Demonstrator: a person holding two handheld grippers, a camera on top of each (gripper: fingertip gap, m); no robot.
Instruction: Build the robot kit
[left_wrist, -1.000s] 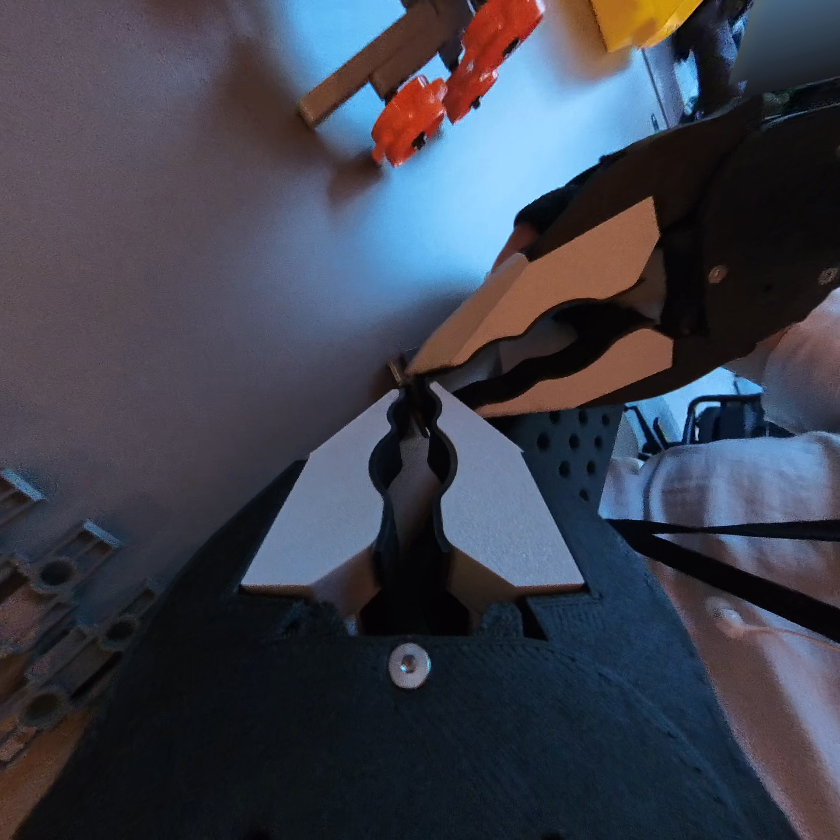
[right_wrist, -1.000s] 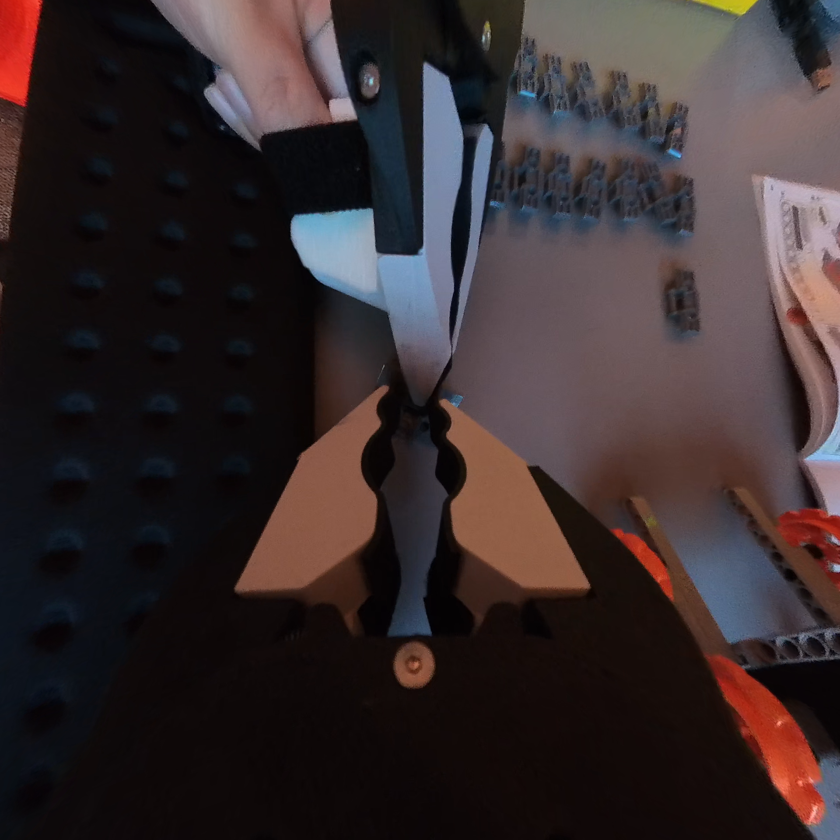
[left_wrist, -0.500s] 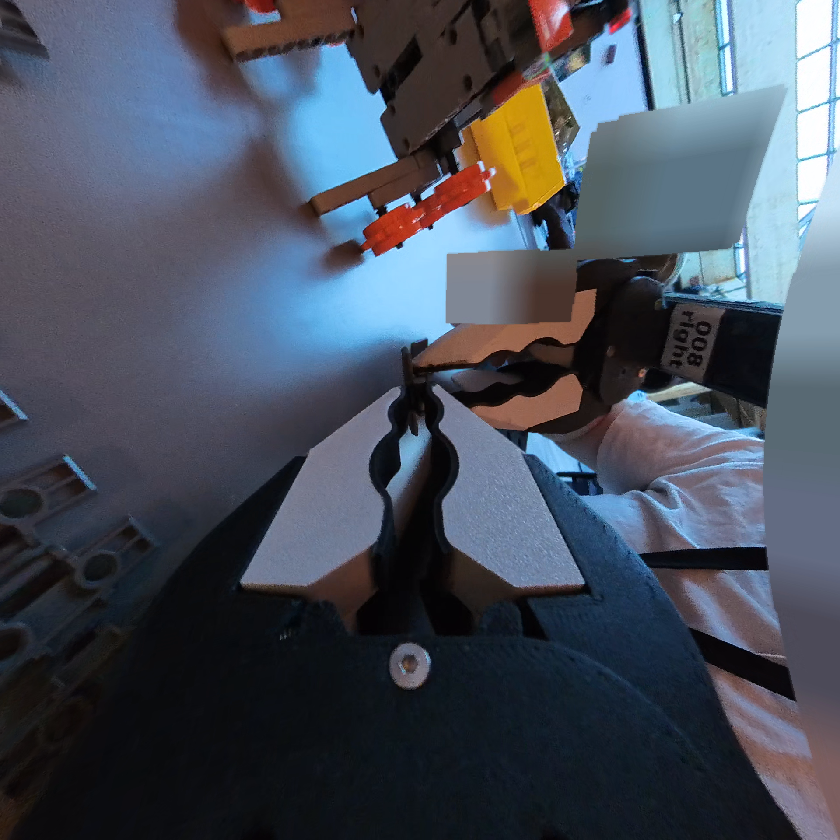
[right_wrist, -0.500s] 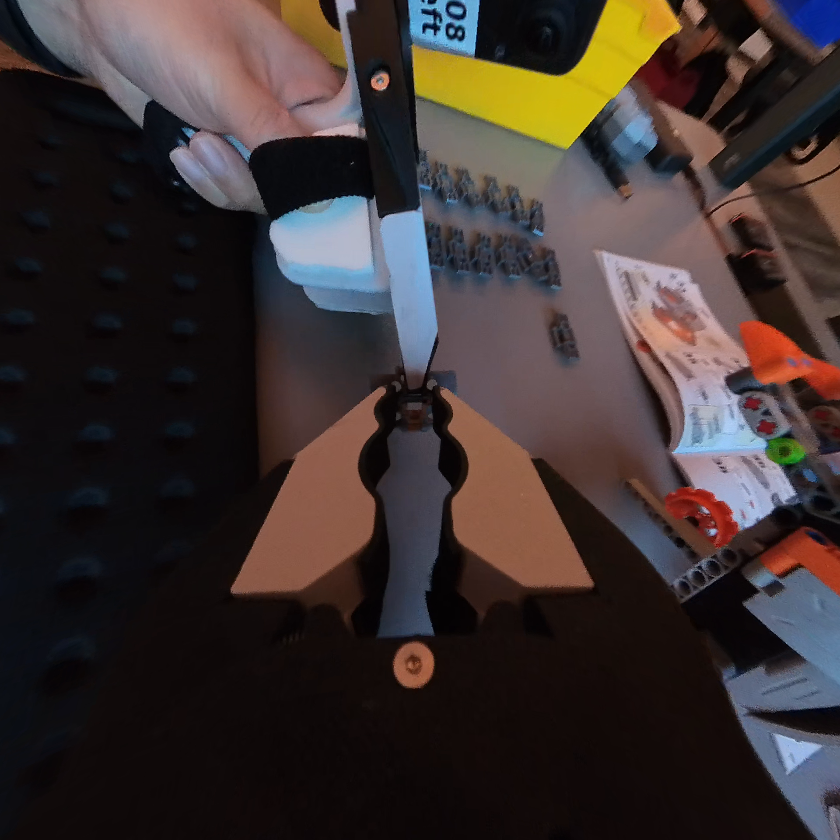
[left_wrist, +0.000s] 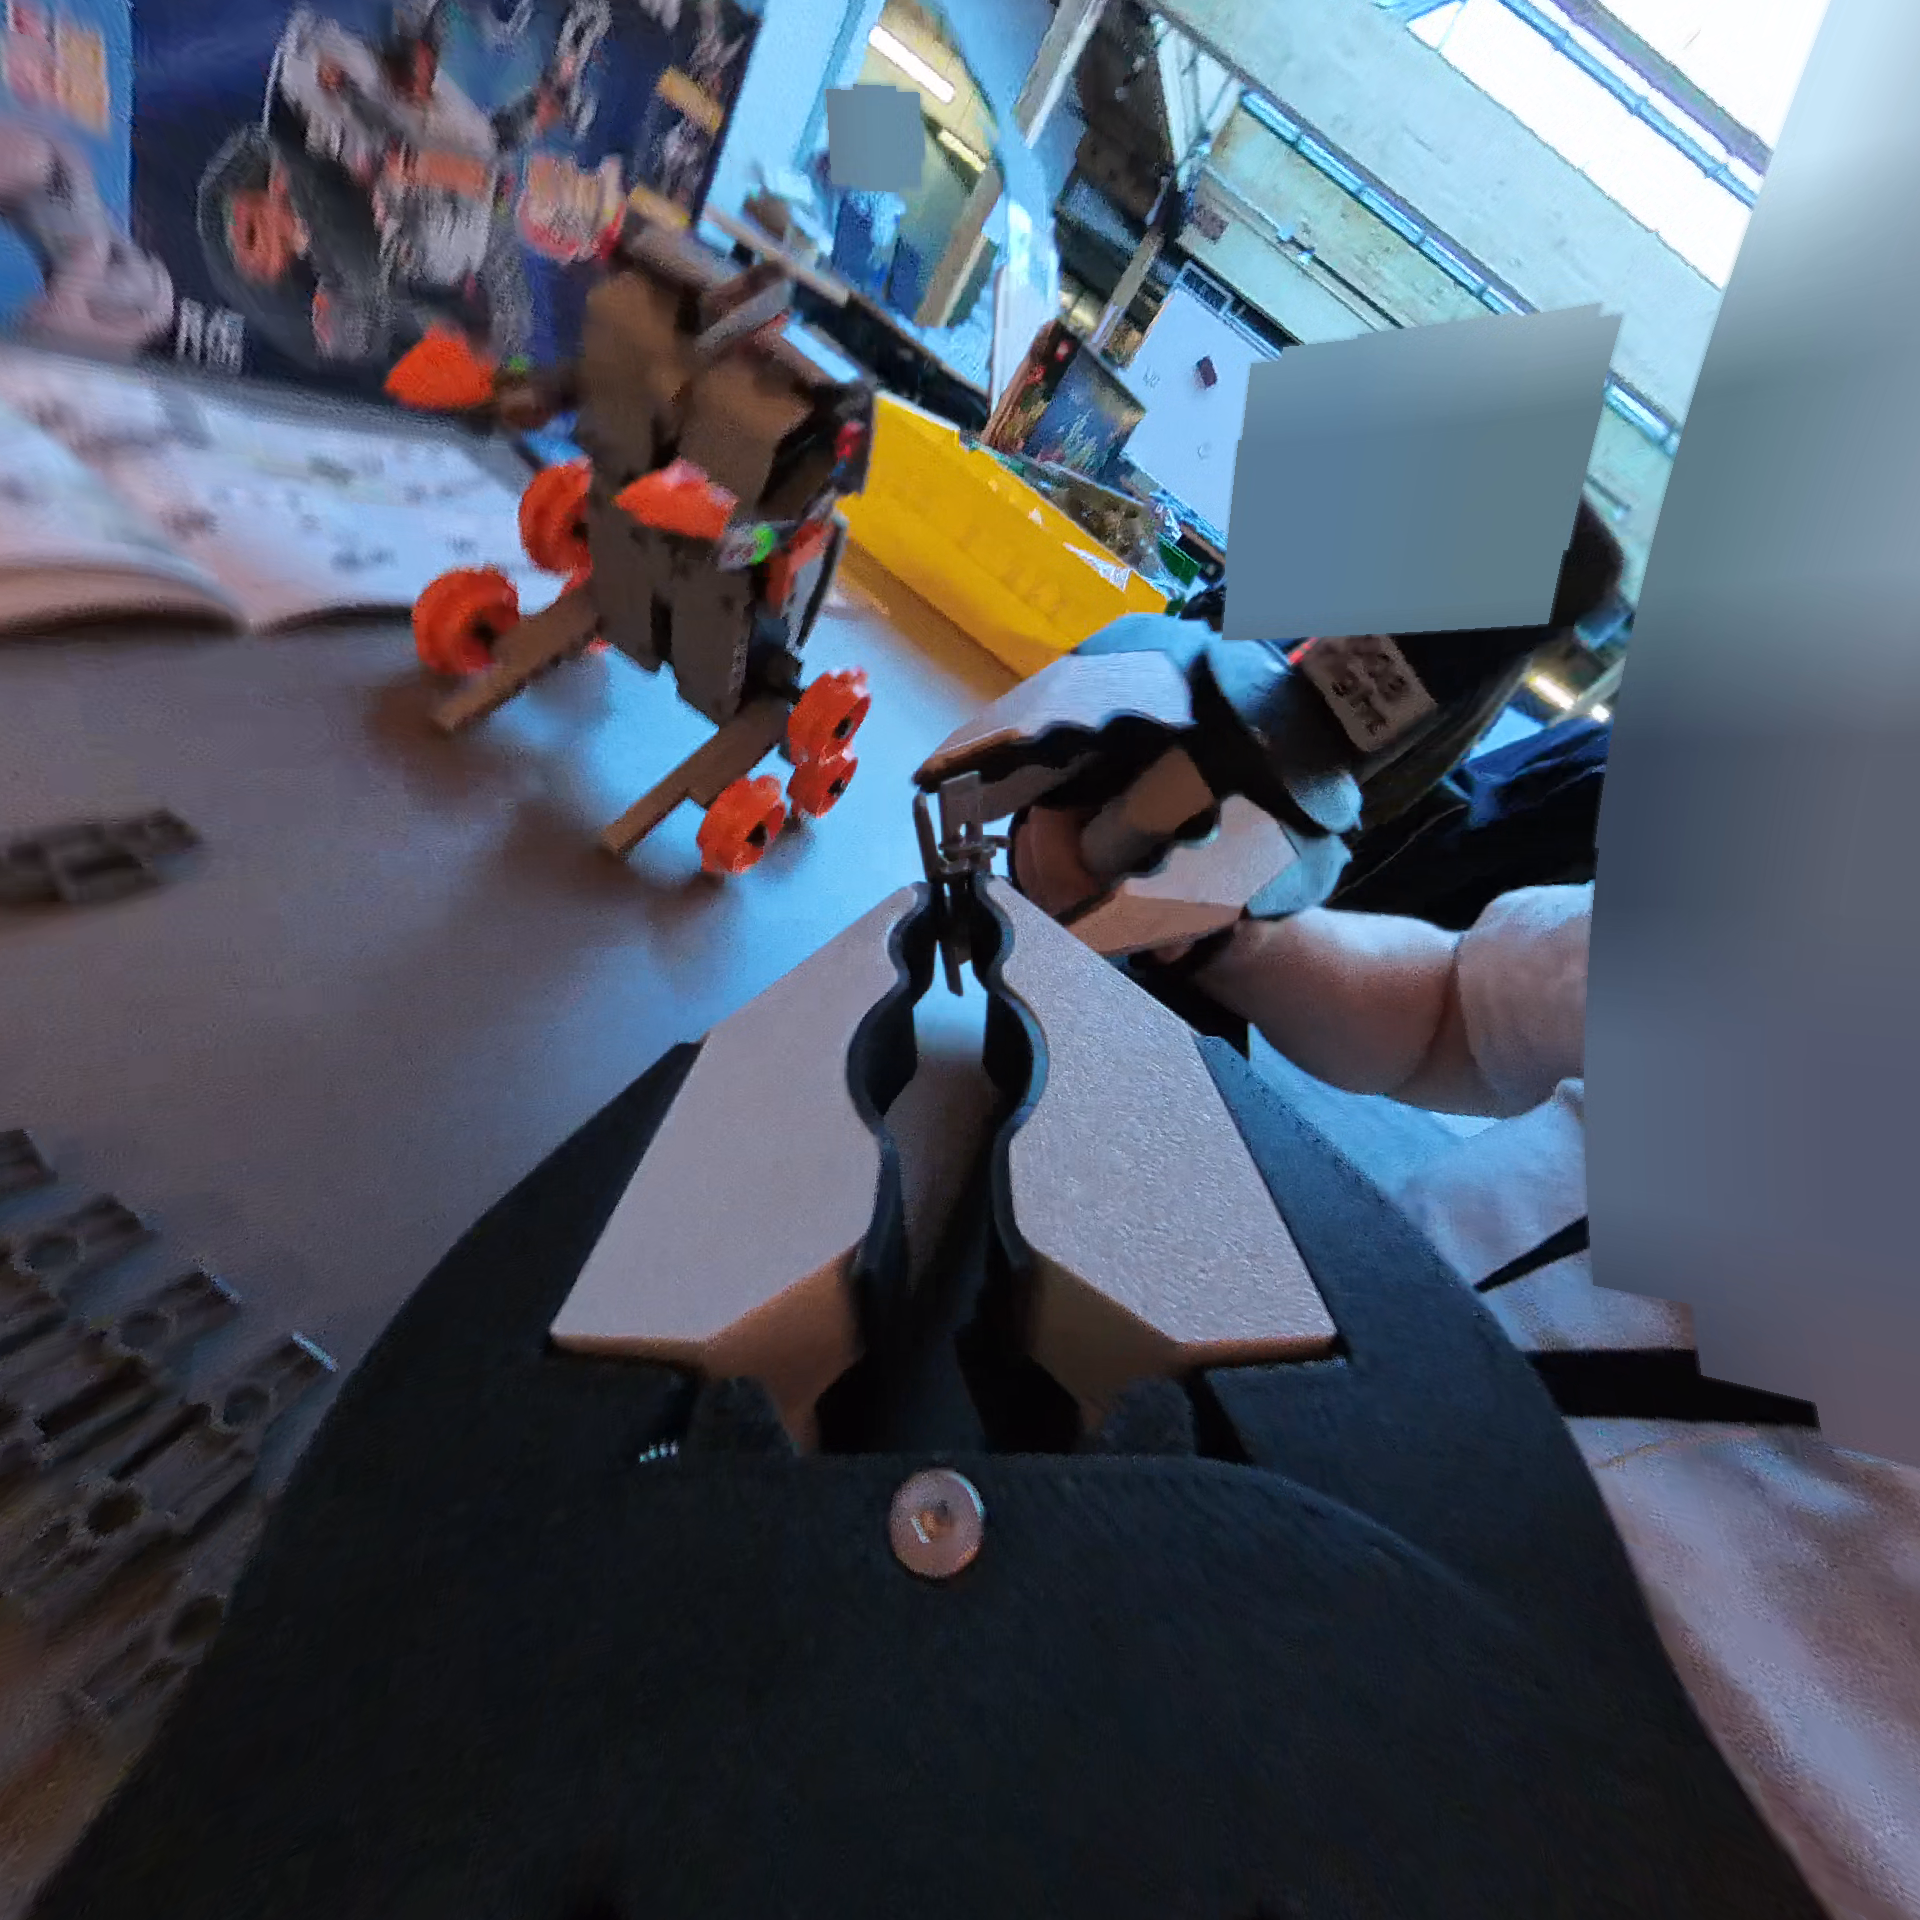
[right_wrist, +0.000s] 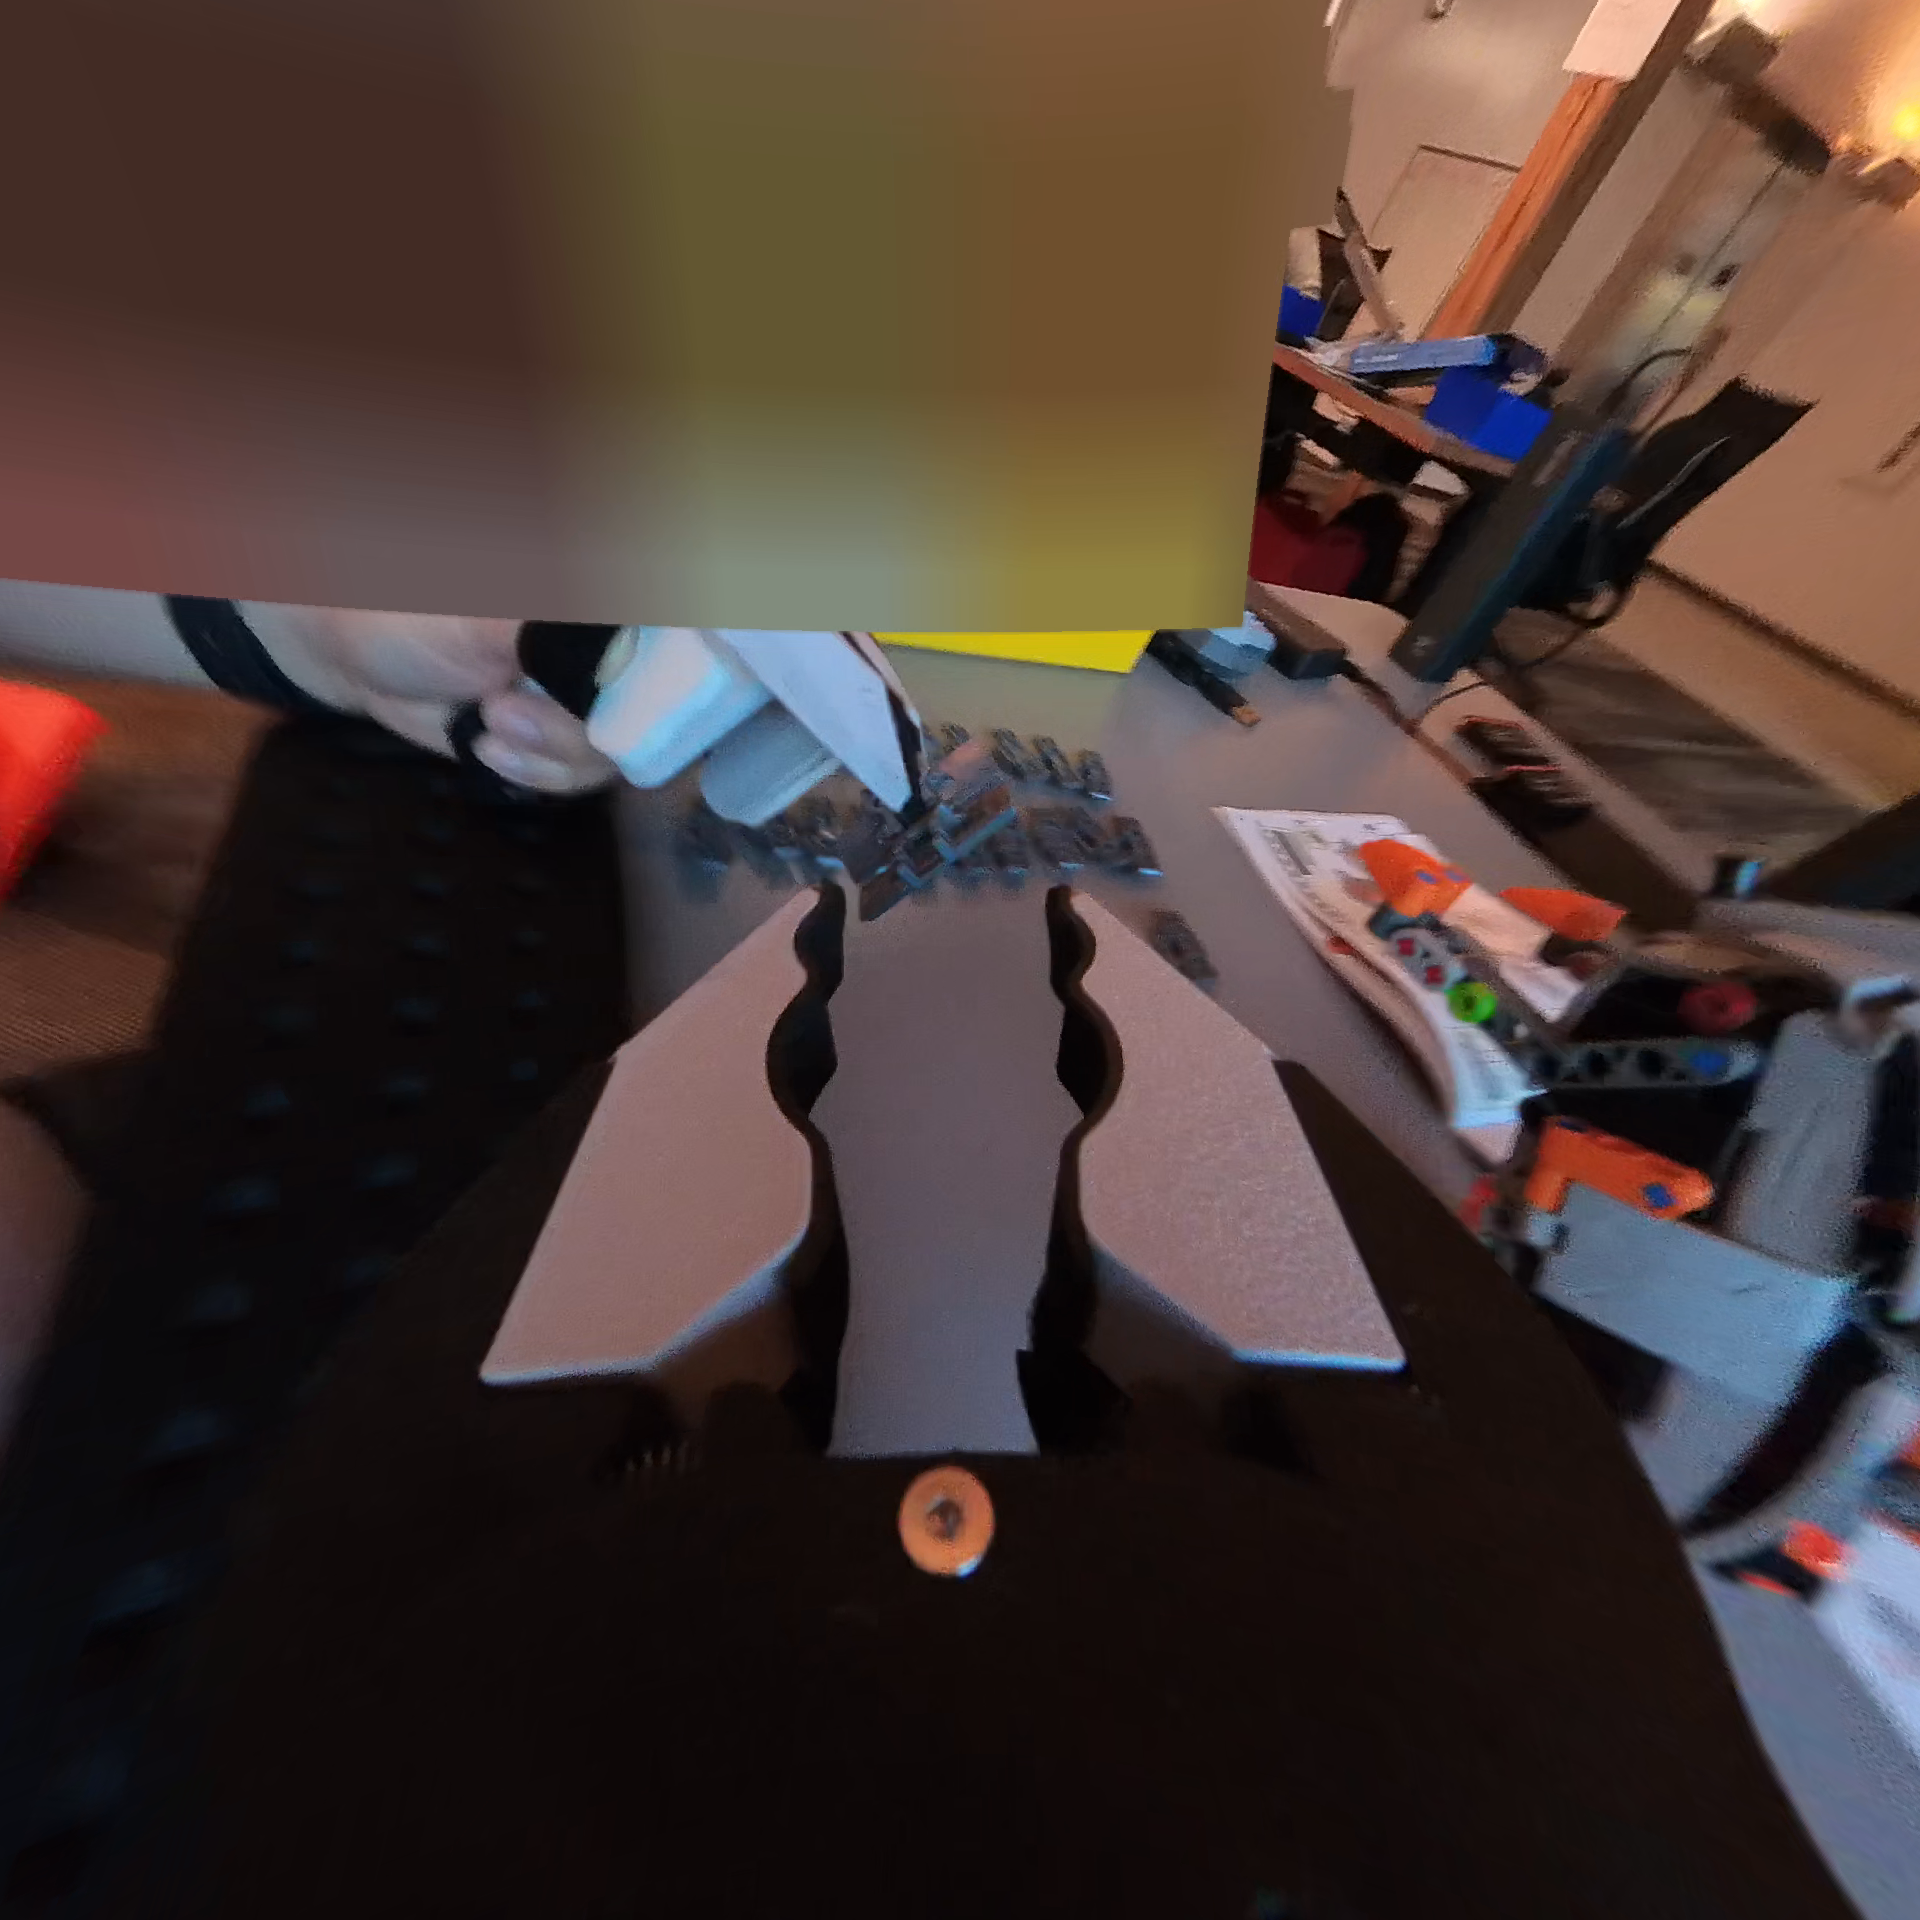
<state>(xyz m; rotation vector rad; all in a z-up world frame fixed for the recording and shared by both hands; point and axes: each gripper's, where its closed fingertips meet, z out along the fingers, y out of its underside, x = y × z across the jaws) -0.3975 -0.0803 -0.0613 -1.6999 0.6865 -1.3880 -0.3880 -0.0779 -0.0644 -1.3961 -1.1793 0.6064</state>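
My left gripper (left_wrist: 951, 899) is shut on a small grey linked part (left_wrist: 951, 831), which sticks up out of its tips above the grey table (left_wrist: 312, 987). My right gripper (right_wrist: 943, 904) is open and empty, its fingers well apart. It sits just short of the part (right_wrist: 935, 842) and does not grip it. In the left wrist view the right gripper (left_wrist: 997, 842) comes in from the right, held by a hand, with its upper finger (left_wrist: 1060, 717) close over the part. In the right wrist view the left gripper (right_wrist: 909, 795) comes down from the upper left.
A grey model vehicle with orange wheels (left_wrist: 707, 540) stands behind, next to a yellow bin (left_wrist: 977, 530). An open instruction booklet (right_wrist: 1351, 914) lies to the right. Rows of grey links (right_wrist: 1039, 821) lie beyond the grippers. A black studded baseplate (right_wrist: 364, 1039) is on the left.
My right gripper has opened and let go of the part, drawing back a little. My left gripper keeps hold of it. Both cameras have tilted up from the table towards the room.
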